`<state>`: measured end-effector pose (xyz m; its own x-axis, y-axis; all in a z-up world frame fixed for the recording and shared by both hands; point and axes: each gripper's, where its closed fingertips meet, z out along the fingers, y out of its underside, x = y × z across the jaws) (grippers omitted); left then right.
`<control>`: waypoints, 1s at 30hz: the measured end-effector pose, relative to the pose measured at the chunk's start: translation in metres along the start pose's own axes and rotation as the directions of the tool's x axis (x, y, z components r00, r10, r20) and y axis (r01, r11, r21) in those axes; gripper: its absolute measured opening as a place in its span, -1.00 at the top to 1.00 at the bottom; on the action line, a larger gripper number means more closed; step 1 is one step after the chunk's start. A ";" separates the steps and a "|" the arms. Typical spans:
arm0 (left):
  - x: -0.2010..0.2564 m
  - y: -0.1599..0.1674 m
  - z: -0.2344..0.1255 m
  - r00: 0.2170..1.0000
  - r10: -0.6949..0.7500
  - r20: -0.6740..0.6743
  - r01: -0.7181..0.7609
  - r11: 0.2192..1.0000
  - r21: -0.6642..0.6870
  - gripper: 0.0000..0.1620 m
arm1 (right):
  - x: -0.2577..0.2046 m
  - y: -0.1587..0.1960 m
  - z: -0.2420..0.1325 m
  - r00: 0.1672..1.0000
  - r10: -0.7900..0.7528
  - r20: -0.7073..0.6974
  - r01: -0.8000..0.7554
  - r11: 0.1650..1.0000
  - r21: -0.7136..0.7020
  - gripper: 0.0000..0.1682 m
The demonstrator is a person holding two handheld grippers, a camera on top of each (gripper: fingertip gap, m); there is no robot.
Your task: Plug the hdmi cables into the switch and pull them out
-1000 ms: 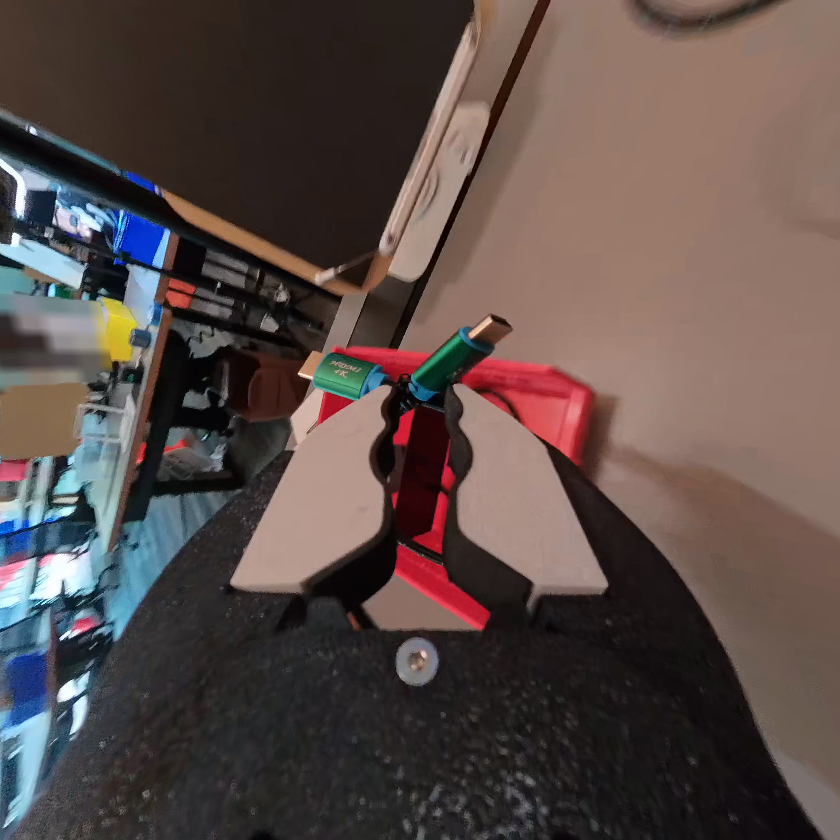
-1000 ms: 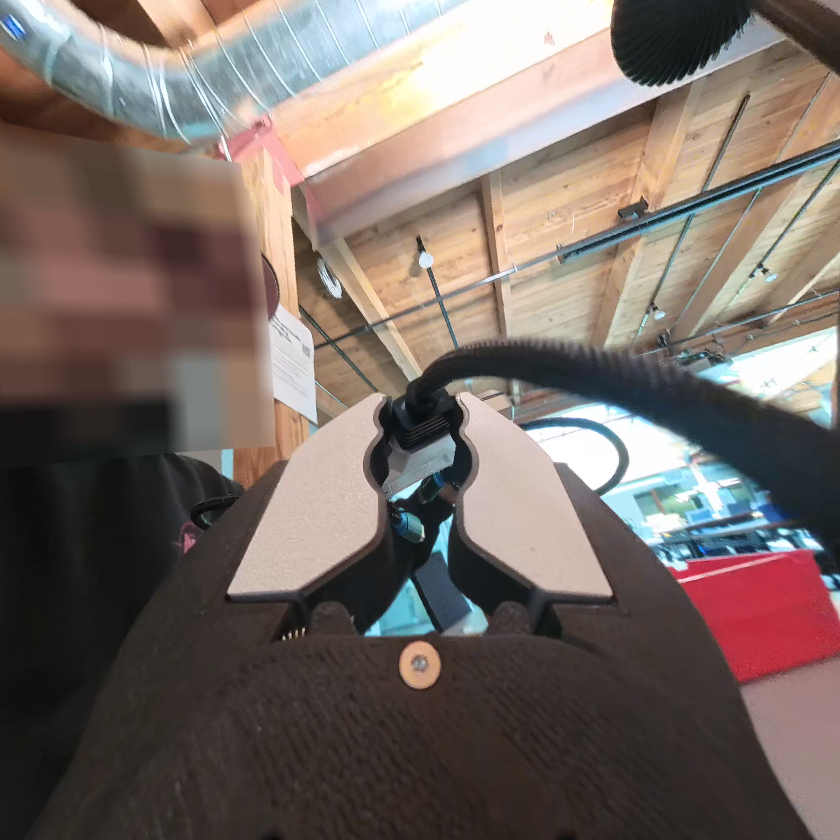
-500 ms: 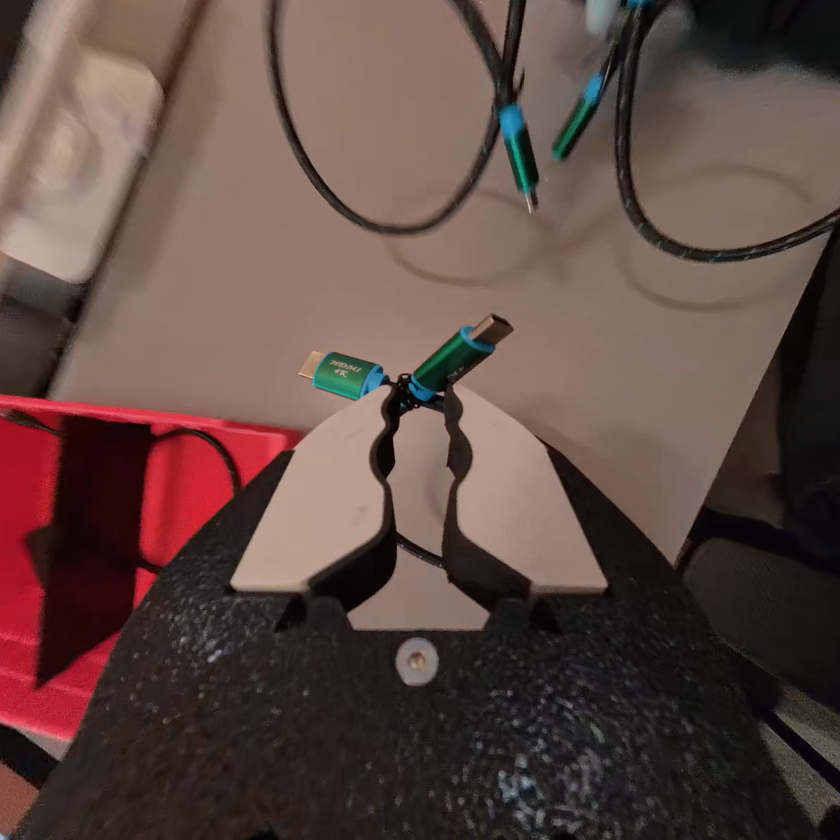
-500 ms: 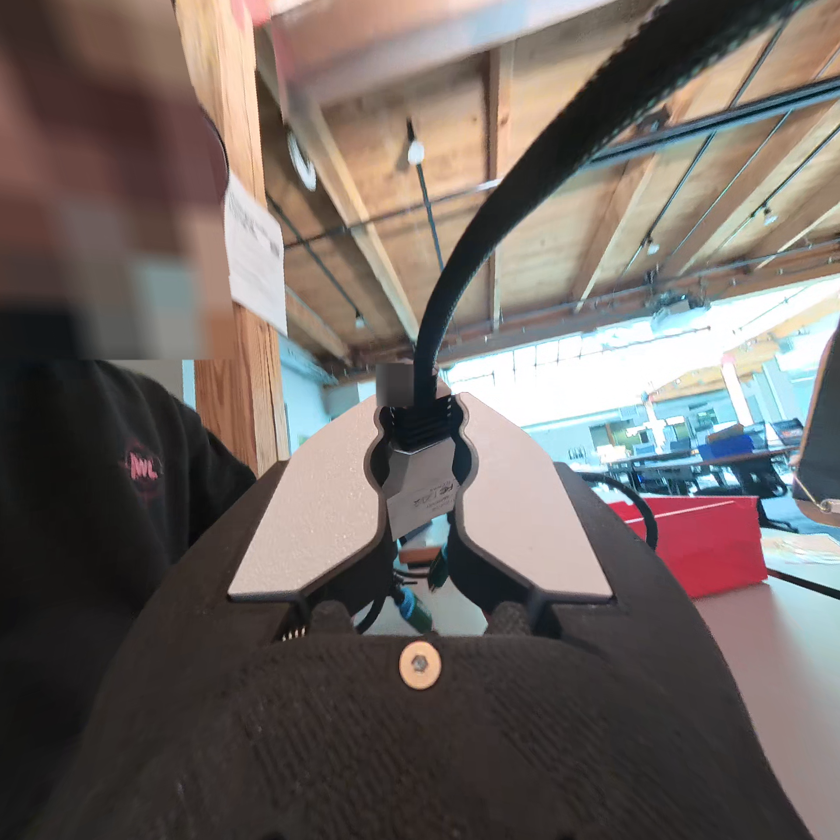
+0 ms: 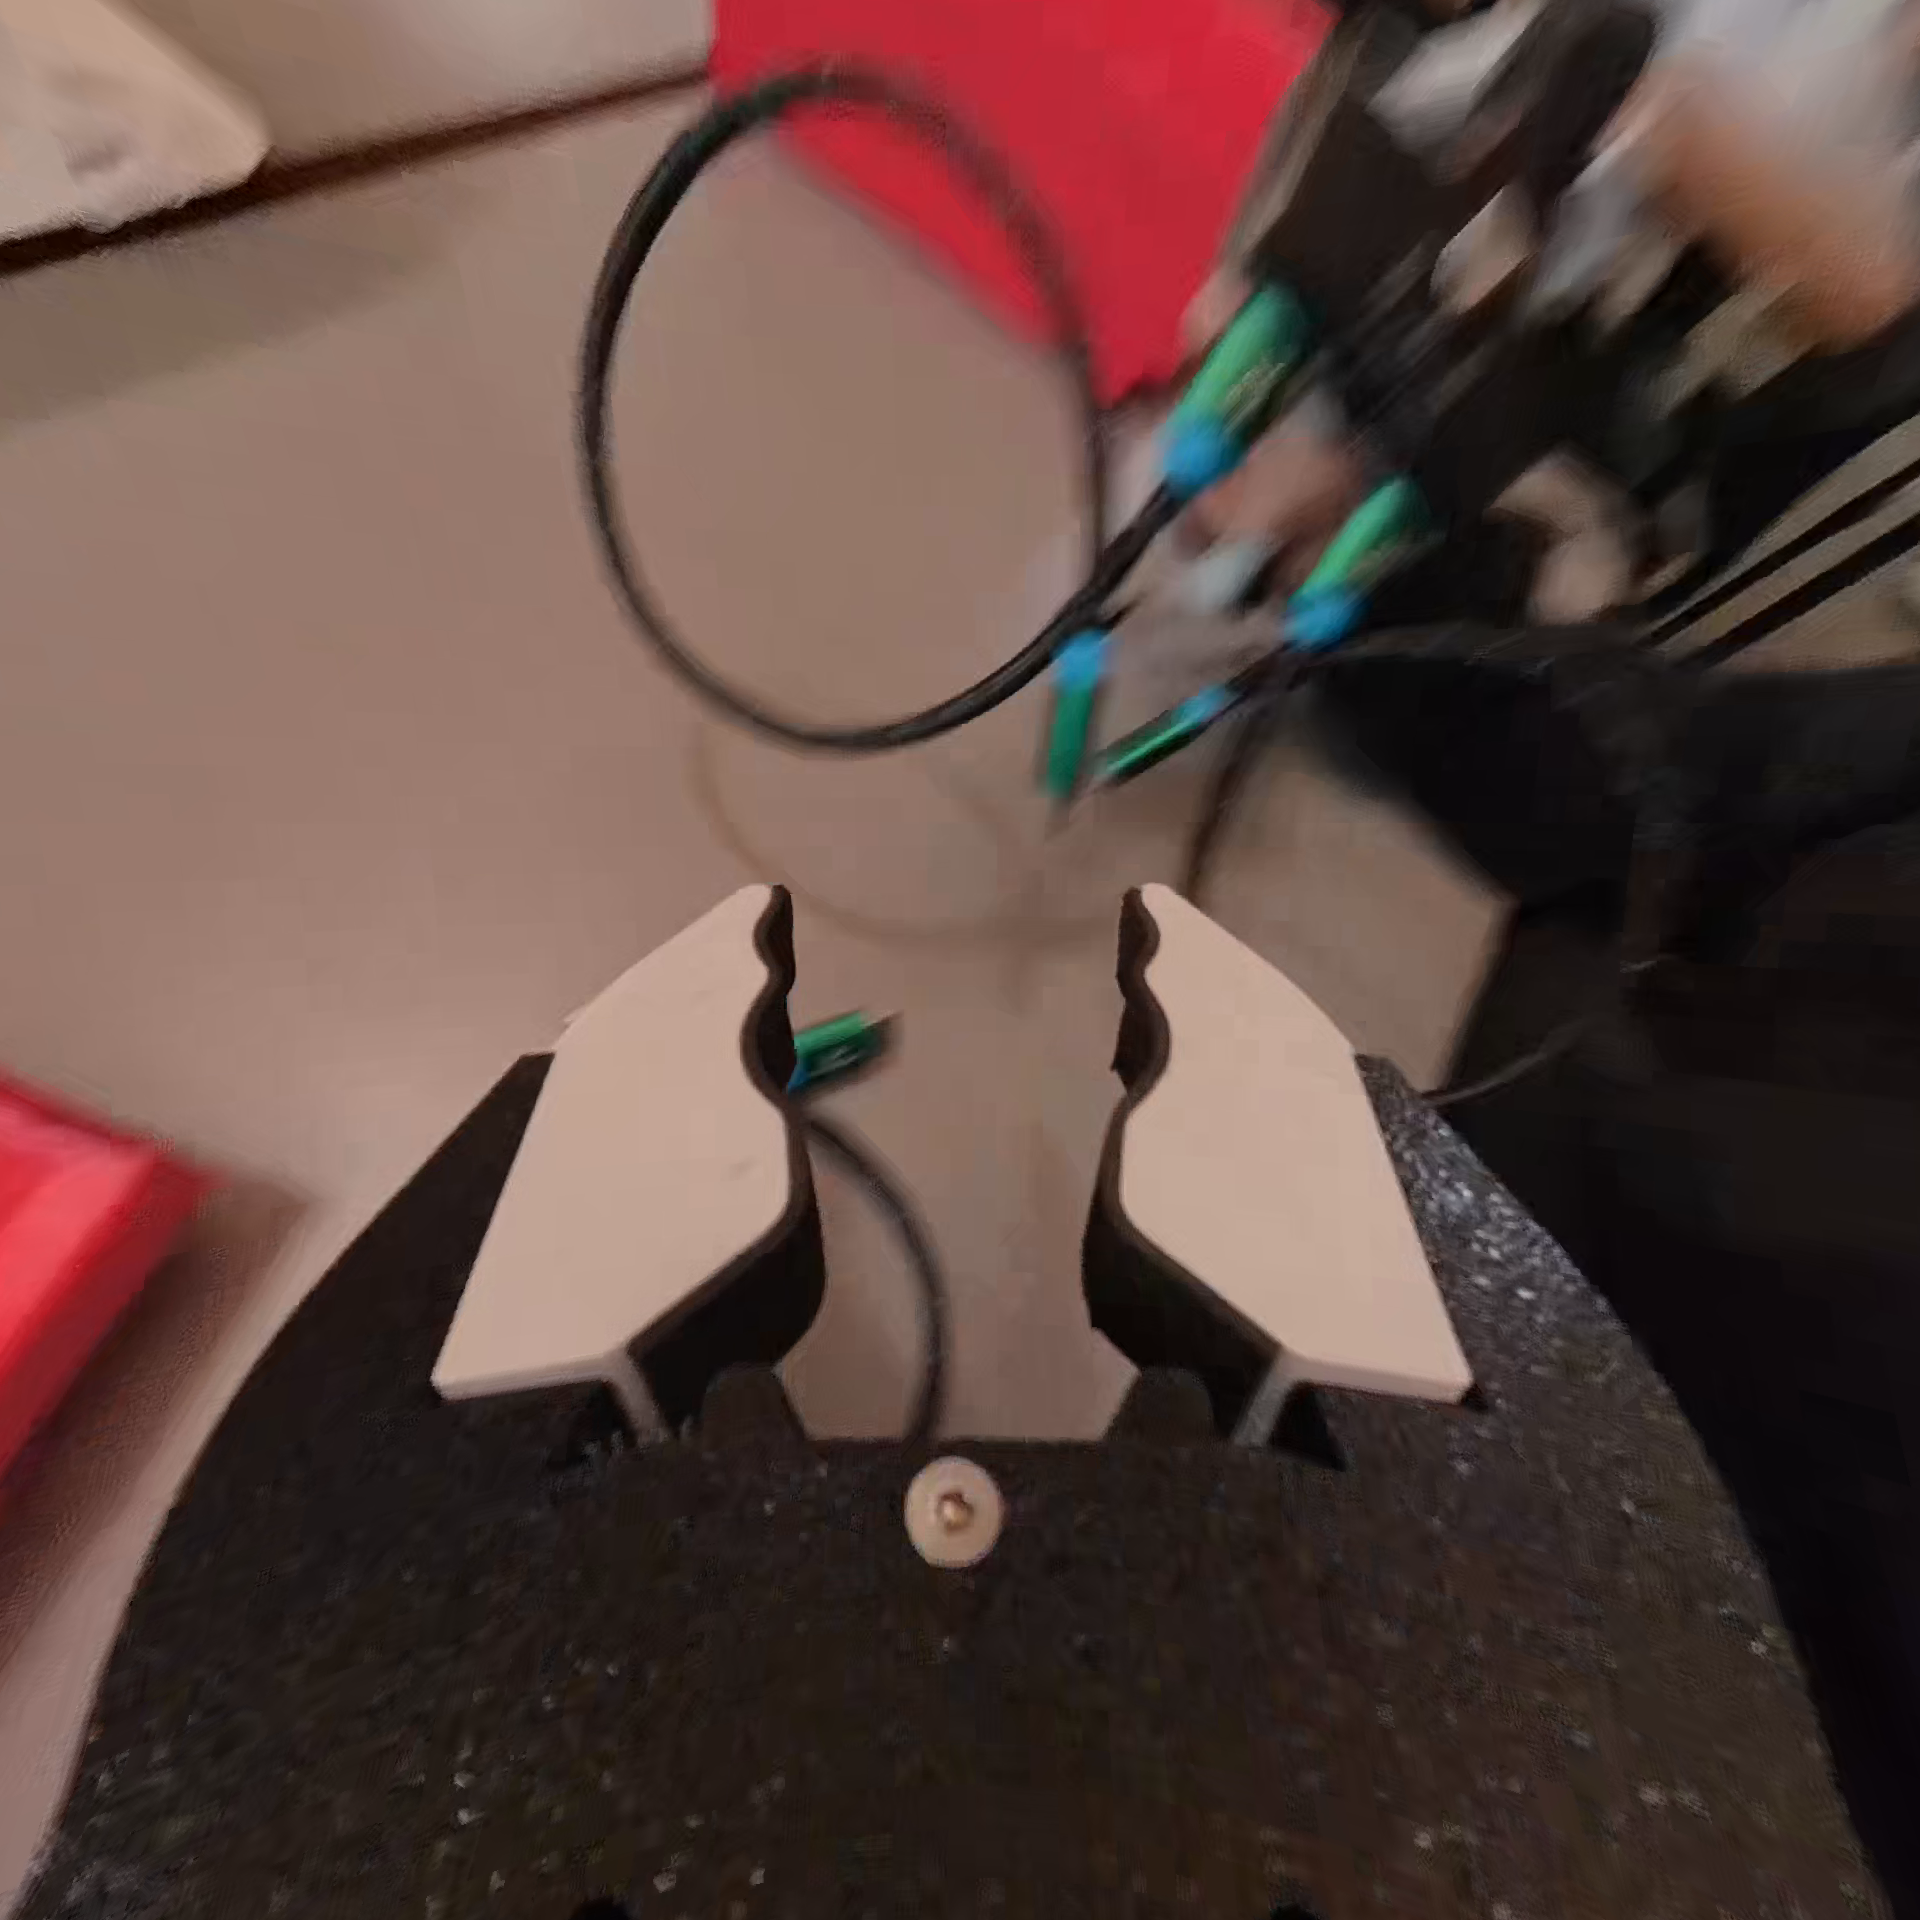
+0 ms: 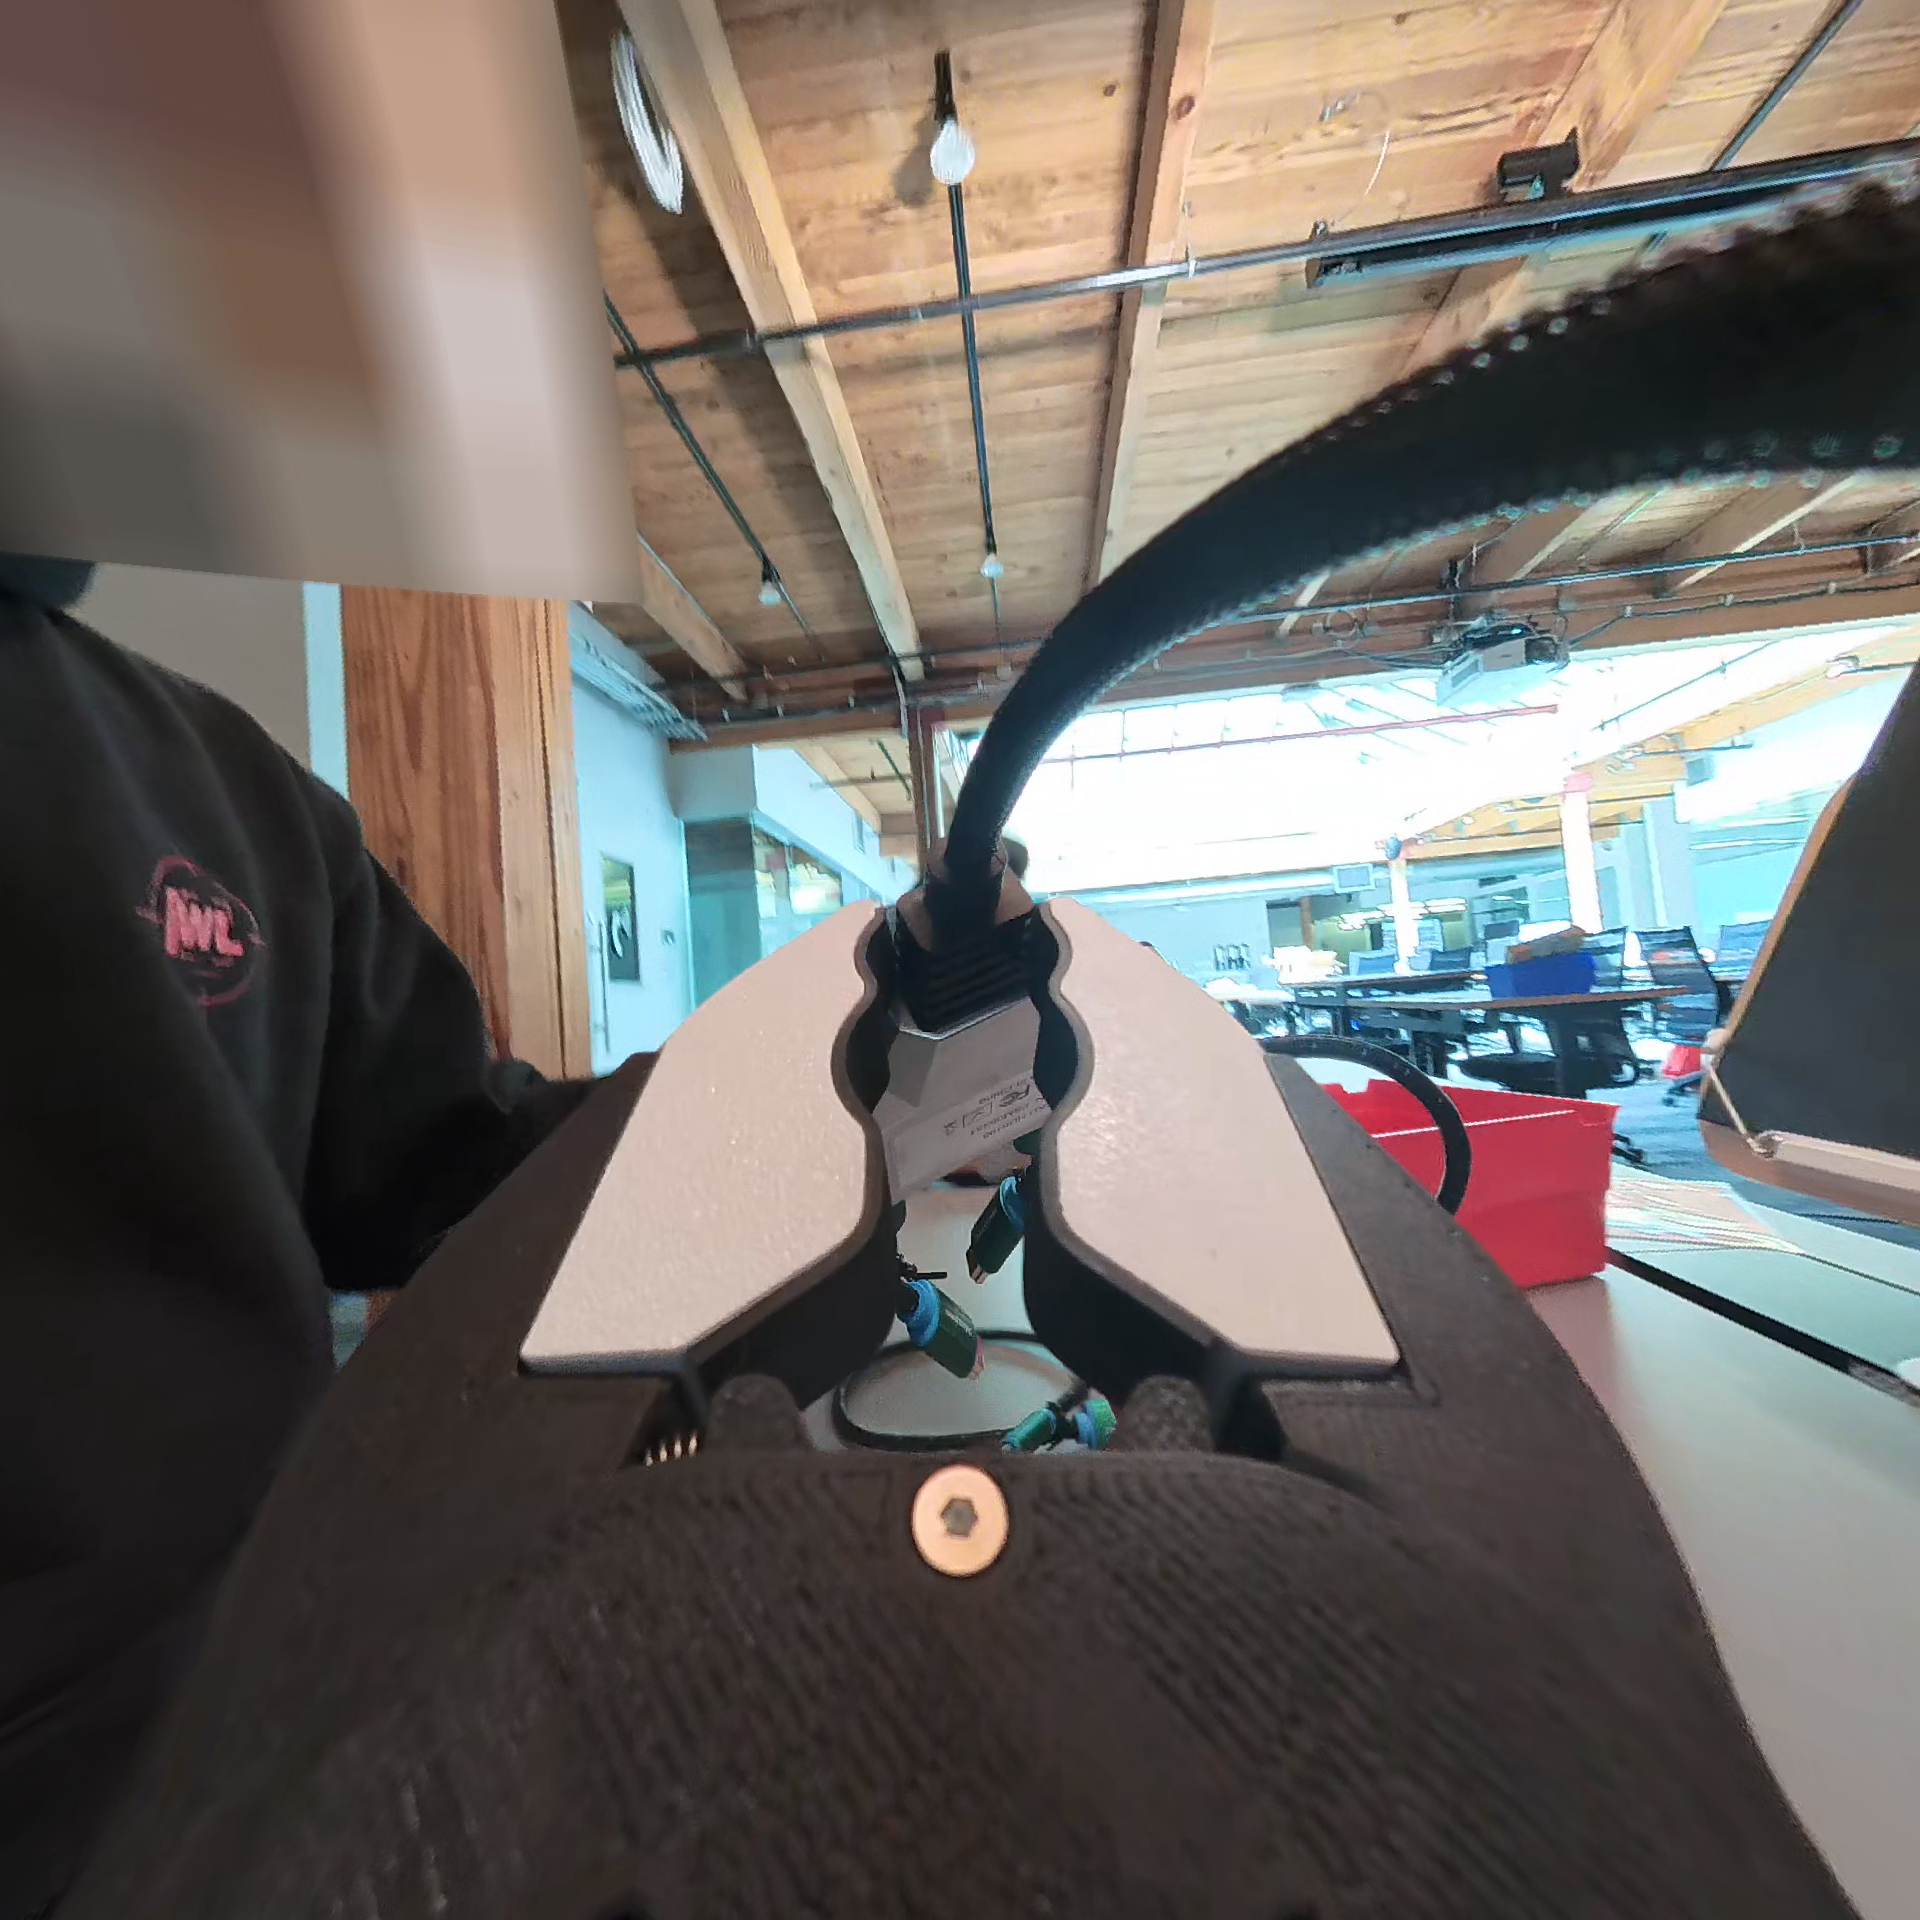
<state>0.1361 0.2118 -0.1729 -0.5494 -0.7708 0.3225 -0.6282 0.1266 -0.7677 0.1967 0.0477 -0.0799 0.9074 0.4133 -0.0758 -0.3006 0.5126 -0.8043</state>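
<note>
The grey metal plug body with its thick black braided cable sits clamped between the fingers of the right tool, held up above the bench; whether this piece is the switch itself or a cable head cannot be told. Below it, thin black leads ending in green plugs with blue collars dangle close to the bench top. In the left wrist view, which is blurred, the left tool stands wide apart and grips nothing; one green plug and its lead lie just under its left finger. More green plugs hang farther off beside a cable loop. A red bin stands behind. Judging from this, plugging or unplugging is mid-way: no joint is clearly visible.
</note>
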 end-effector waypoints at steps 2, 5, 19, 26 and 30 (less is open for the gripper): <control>0.028 -0.018 -0.001 0.997 -0.007 -0.079 0.012 0.997 0.070 0.27 | -0.003 0.004 0.003 0.999 -0.036 0.006 0.036 0.999 -0.037 0.70; 0.041 -0.034 0.014 0.966 0.240 0.093 -0.249 0.964 0.098 0.17 | -0.009 0.014 0.009 0.997 -0.072 0.025 0.074 0.992 -0.105 0.69; 0.042 -0.059 0.069 0.615 0.704 0.354 -0.678 0.702 -0.219 0.78 | -0.023 0.015 0.023 0.998 -0.052 0.039 0.055 0.996 -0.068 0.70; 0.045 -0.074 0.057 0.749 0.607 0.264 -0.599 0.792 -0.119 0.79 | -0.019 0.022 0.017 0.998 -0.027 -0.048 0.022 0.995 -0.098 0.39; 0.042 -0.098 0.039 0.707 0.655 0.267 -0.653 0.749 -0.110 0.79 | -0.038 0.050 0.016 0.996 0.056 -0.067 -0.066 0.984 -0.166 0.25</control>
<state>0.1957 0.1423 -0.1060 -0.6528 -0.6283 -0.4231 -0.1726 0.6673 -0.7246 0.1425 0.0693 -0.1076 0.9068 0.3903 -0.1596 -0.3073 0.3523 -0.8840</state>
